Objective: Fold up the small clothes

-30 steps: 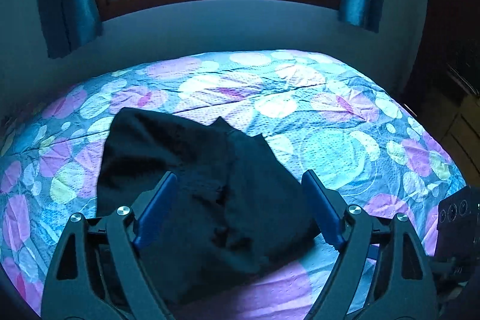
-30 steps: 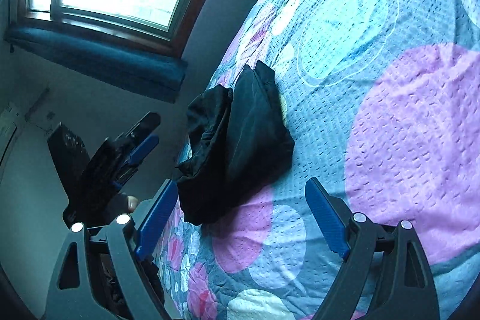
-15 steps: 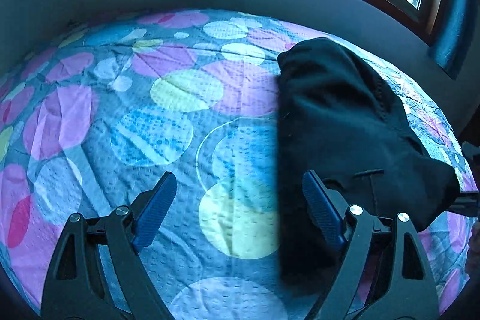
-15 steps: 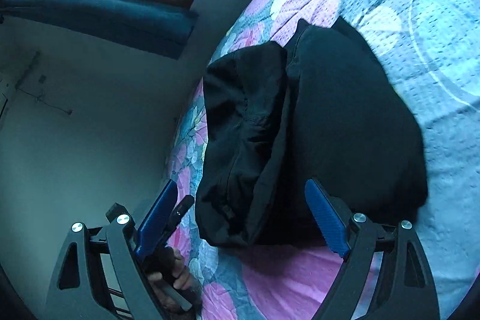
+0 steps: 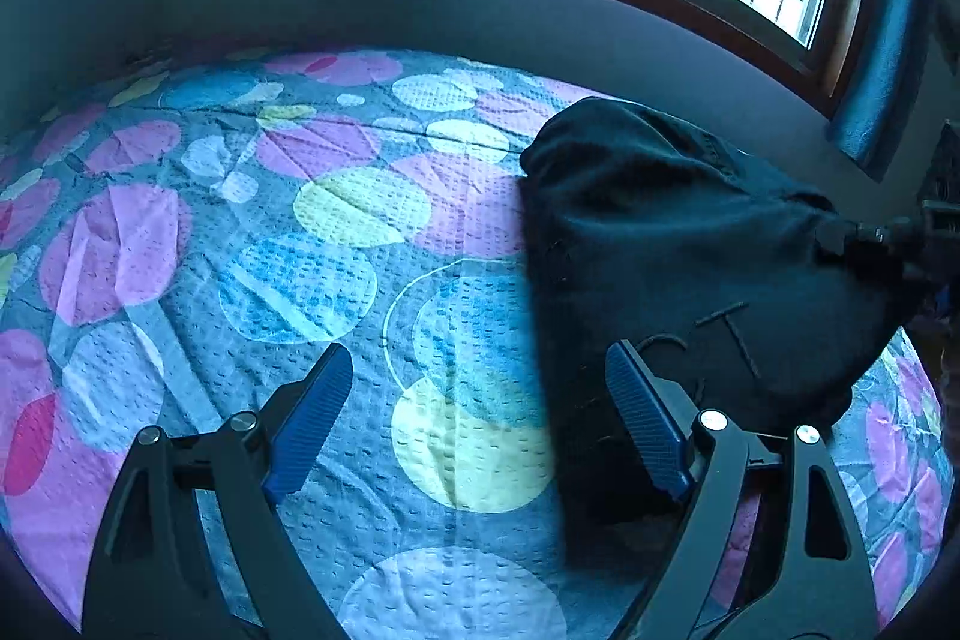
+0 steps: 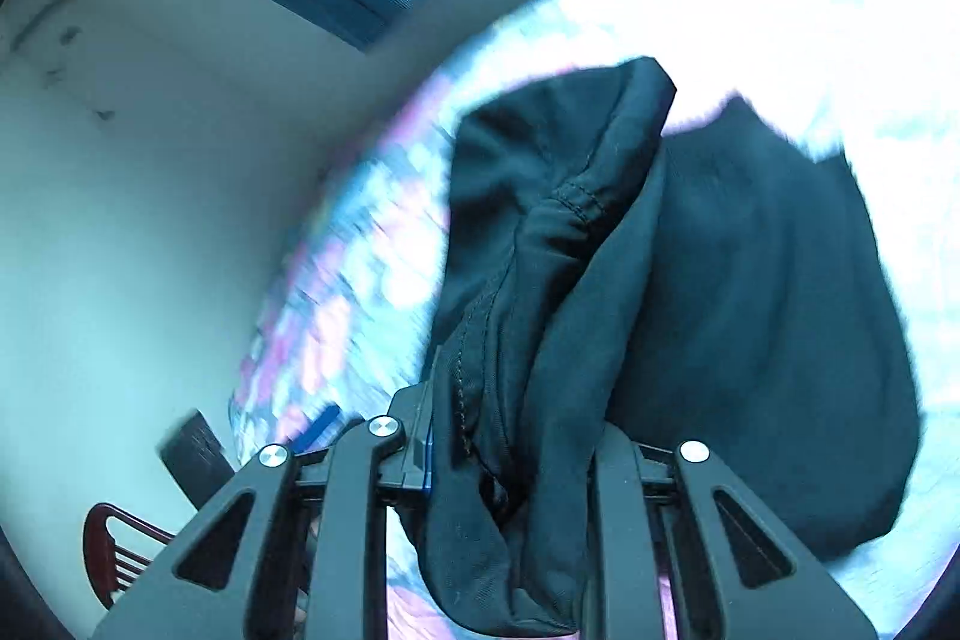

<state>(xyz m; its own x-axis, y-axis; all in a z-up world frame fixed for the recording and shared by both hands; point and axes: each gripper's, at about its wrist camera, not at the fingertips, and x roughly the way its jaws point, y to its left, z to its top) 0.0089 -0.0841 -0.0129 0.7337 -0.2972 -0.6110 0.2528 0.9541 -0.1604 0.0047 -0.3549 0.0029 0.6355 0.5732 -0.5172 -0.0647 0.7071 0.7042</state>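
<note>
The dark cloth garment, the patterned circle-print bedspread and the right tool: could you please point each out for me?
dark cloth garment [image 5: 678, 244], left wrist view, its upper panel.
patterned circle-print bedspread [image 5: 300, 280], left wrist view, a bare blue circle.
right tool [image 6: 510, 466], right wrist view, between its tips, clamped on the garment.

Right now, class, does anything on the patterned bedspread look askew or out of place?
Yes. The black fabric garment lies bunched, not flat, on the circle-patterned bedspread: the right gripper, just closed on one edge, pulls it into uneven folds.
</note>
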